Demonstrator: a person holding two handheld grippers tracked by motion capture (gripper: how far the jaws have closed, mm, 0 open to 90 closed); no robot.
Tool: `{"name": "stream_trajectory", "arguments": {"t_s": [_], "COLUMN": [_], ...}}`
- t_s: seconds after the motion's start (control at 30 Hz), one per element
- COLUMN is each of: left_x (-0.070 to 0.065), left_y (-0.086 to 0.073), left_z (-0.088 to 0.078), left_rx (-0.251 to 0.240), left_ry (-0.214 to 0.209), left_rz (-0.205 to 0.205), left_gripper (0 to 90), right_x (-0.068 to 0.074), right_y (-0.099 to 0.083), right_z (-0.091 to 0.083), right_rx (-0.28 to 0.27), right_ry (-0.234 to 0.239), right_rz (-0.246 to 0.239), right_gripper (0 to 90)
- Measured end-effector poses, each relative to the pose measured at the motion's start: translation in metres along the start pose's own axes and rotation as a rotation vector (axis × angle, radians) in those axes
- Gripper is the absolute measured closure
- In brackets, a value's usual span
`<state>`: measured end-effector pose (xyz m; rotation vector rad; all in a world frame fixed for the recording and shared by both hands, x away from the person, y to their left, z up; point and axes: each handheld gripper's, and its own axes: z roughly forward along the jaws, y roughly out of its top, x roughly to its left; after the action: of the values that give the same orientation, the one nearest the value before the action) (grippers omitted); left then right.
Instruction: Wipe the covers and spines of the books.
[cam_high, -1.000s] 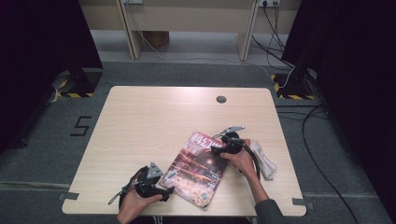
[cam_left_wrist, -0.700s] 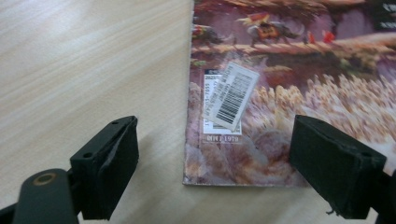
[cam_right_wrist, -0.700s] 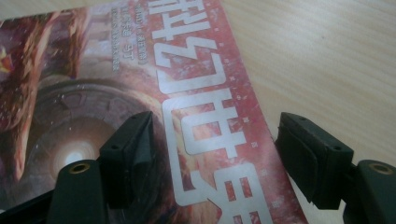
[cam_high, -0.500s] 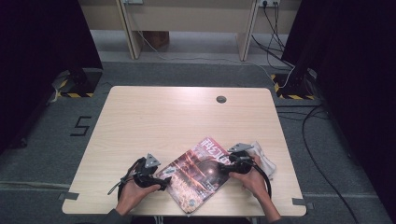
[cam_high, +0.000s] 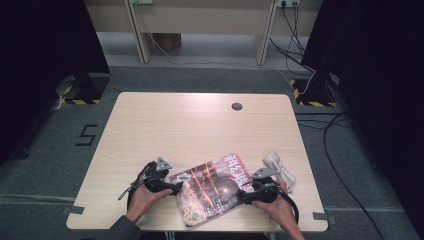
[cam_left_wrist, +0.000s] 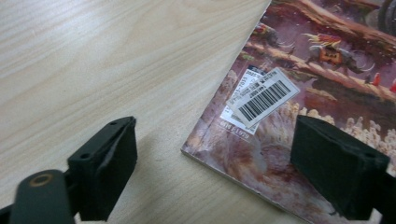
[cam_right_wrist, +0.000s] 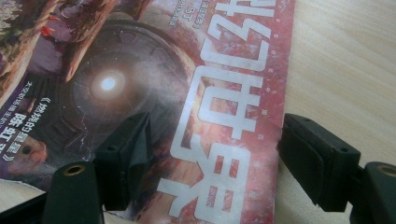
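Observation:
A magazine (cam_high: 212, 187) with a dark red cover and large white characters lies flat near the table's front edge. My left gripper (cam_high: 176, 189) is at its left corner, open. In the left gripper view that corner with a barcode sticker (cam_left_wrist: 264, 95) lies between the jaws of the left gripper (cam_left_wrist: 219, 170). My right gripper (cam_high: 241, 195) is at the magazine's right end, also open. In the right gripper view the right gripper (cam_right_wrist: 219, 161) straddles the title end of the magazine (cam_right_wrist: 140, 70), one jaw over the cover and one over bare wood.
A crumpled white cloth (cam_high: 281, 168) lies just right of the magazine, behind the right hand. The wooden table (cam_high: 200, 125) has a round cable hole (cam_high: 237, 106) at the back. Cables and desk legs are on the floor beyond.
The right gripper has come toward the front edge, and the magazine has turned and slid nearer with it. The left gripper has stayed at the magazine's left corner.

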<state>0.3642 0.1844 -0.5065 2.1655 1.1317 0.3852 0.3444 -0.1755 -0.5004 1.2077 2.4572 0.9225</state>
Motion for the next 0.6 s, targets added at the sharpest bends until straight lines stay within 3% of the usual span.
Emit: {"name": "stream_trajectory", "arguments": {"t_s": [0.2,0.37,0.5,0.6], "left_x": [-0.007,-0.021,-0.035,-0.042], "left_y": [-0.006,-0.016,-0.023,-0.028], "left_z": [-0.014,-0.025,-0.031,-0.031], "left_rx": [-0.040,-0.040,-0.037,-0.027], "left_ry": [-0.051,-0.072,-0.100,-0.150], "left_rz": [-0.039,-0.023,-0.006,-0.014], "left_gripper": [16.3,16.4,17.1,17.1], "right_x": [-0.004,-0.009,-0.008,-0.007], "right_y": [0.002,0.006,0.009,0.010], "right_z": [0.001,0.004,0.007,0.009], "right_rx": [-0.020,-0.047,-0.039,-0.036], "right_ry": [-0.011,-0.020,-0.021,-0.024], "right_rz": [0.009,0.024,0.011,0.010], "right_gripper": [28.6,28.6,28.6,28.6]}}
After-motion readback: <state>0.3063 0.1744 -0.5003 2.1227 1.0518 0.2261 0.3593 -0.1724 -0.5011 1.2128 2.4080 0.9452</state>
